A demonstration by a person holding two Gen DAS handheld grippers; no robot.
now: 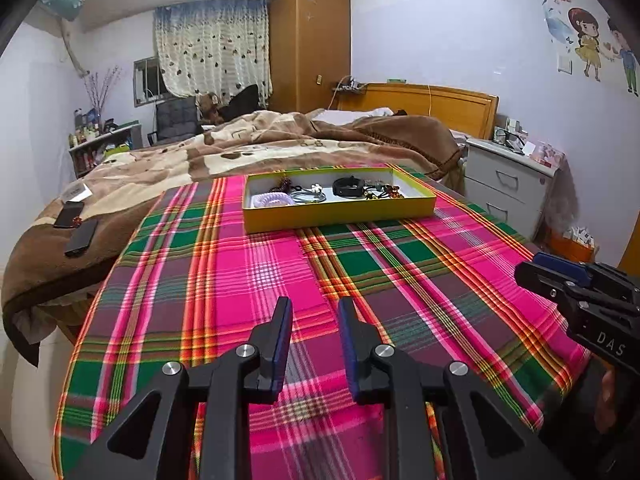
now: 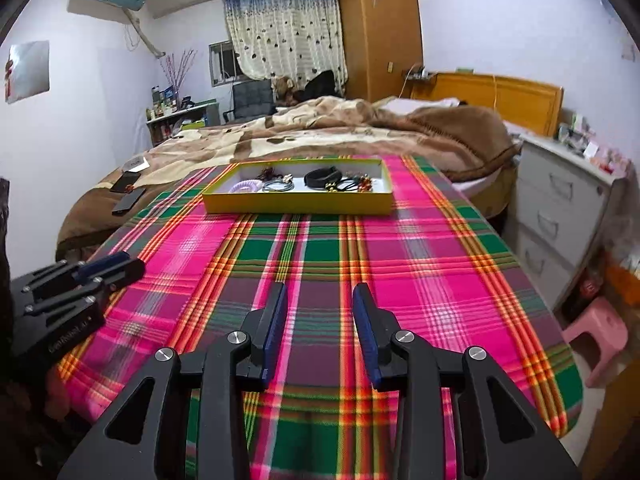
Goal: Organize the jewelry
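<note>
Still, with both the left tool (image 1: 311, 312) and right tool (image 2: 320, 298) released and empty, the jewelry tray (image 2: 298, 203) well ahead holds tangled bands that may snag together.

Small pieces in the yellow tray (image 2: 296, 203) run together, too tiny to identify; its near wall hides some. The right gripper (image 1: 560, 276) is cut off at the frame's edge.

A plaid tablecloth (image 2: 320, 264) covered the table. Behind it stood a bed with a brown blanket (image 2: 328, 128), a wooden wardrobe (image 2: 380, 28), and a white drawer cabinet (image 2: 560, 208).
</note>
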